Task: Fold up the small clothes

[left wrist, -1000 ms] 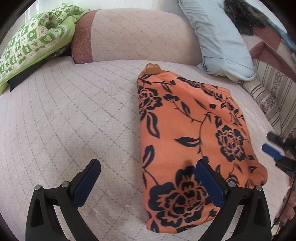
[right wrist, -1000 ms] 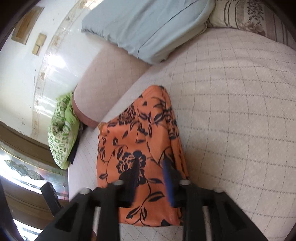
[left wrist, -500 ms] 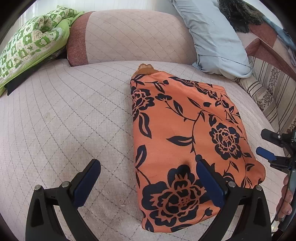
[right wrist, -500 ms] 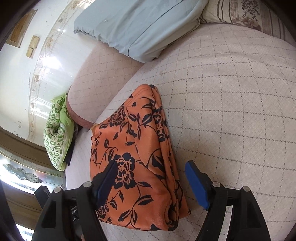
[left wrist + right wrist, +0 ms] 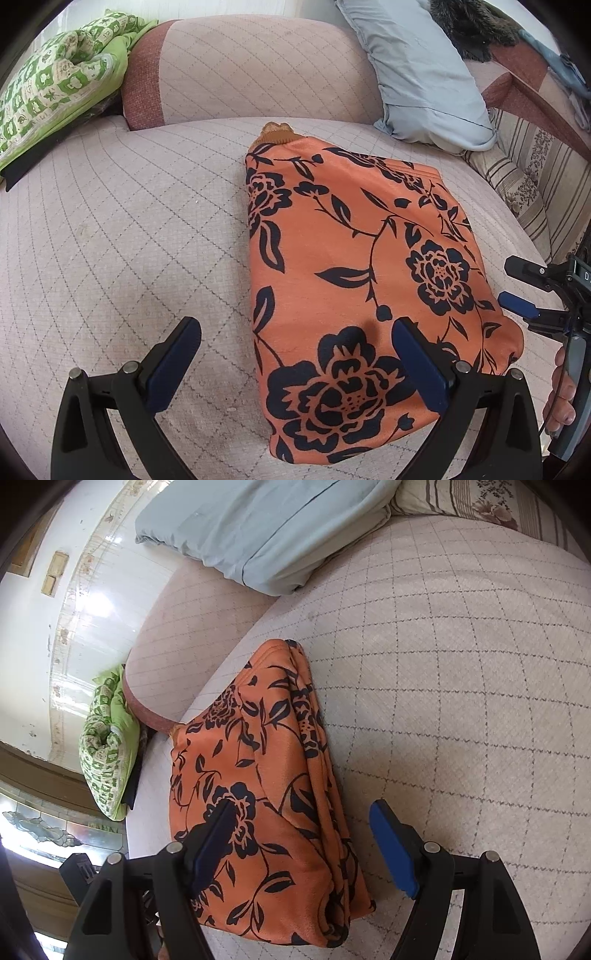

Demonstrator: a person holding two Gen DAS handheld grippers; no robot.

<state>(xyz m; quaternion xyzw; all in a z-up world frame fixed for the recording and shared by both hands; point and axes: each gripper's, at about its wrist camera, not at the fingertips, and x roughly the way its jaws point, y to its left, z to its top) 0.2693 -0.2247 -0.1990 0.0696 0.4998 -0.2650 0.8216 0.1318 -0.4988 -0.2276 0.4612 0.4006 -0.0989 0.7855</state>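
Note:
An orange garment with a dark blue flower print (image 5: 354,266) lies folded into a thick oblong on the quilted pink bed; it also shows in the right wrist view (image 5: 258,797). My left gripper (image 5: 295,354) is open and empty, hovering over the garment's near left edge, its right finger above the cloth. My right gripper (image 5: 303,842) is open and empty over the garment's near right corner, straddling its layered edge. The right gripper also shows in the left wrist view (image 5: 524,291) at the garment's right side.
A pale blue pillow (image 5: 417,70) and a striped floral cushion (image 5: 524,177) lie at the back right. A green patterned quilt (image 5: 55,81) sits at the back left. A pink bolster (image 5: 243,70) runs along the head of the bed (image 5: 110,229).
My right gripper, nearly shut over the garment a second ago, has opened wide and let go. Both grippers have backed off slightly. The garment lies still.

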